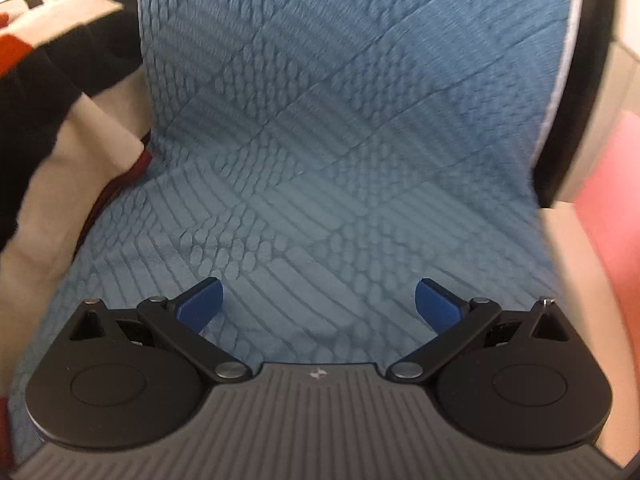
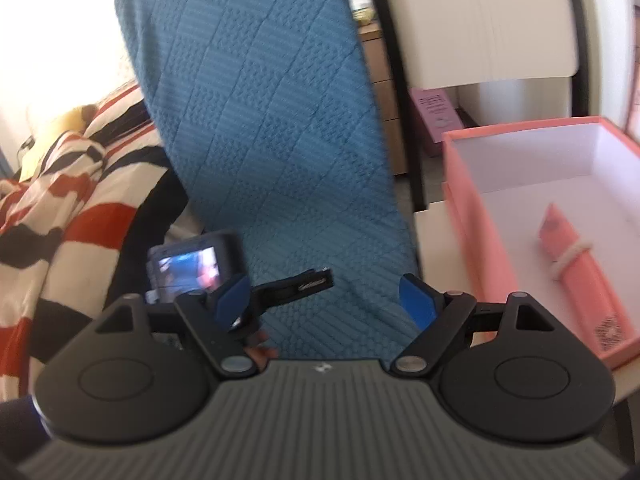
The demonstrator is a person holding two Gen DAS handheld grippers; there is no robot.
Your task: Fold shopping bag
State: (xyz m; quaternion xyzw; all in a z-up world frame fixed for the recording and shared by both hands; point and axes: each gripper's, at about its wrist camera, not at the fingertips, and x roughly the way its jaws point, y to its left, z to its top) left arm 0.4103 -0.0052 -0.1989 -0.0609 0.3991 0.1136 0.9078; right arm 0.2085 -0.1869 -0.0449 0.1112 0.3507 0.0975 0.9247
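Note:
A pink rolled-up bag [image 2: 576, 256], bound by a white band, lies inside an open pink box [image 2: 464, 216] at the right. My right gripper [image 2: 325, 300] is open with nothing between its blue pads, above a blue quilted cover [image 2: 264, 140] and left of the box. My left gripper [image 1: 319, 304] is also open and empty, hanging close over the same blue quilted cover [image 1: 320, 140]. In the right wrist view the left unit's camera screen [image 2: 188, 266] shows at lower left, with part of a hand [image 2: 260, 354] under it.
A striped red, black and cream blanket [image 2: 60, 208] lies left of the cover, also seen as a blanket [image 1: 52, 100] in the left wrist view. A blurred pink box edge [image 1: 612, 208] sits at the right. Behind stand a white panel in a black frame [image 2: 480, 28] and a wooden drawer unit [image 2: 380, 76].

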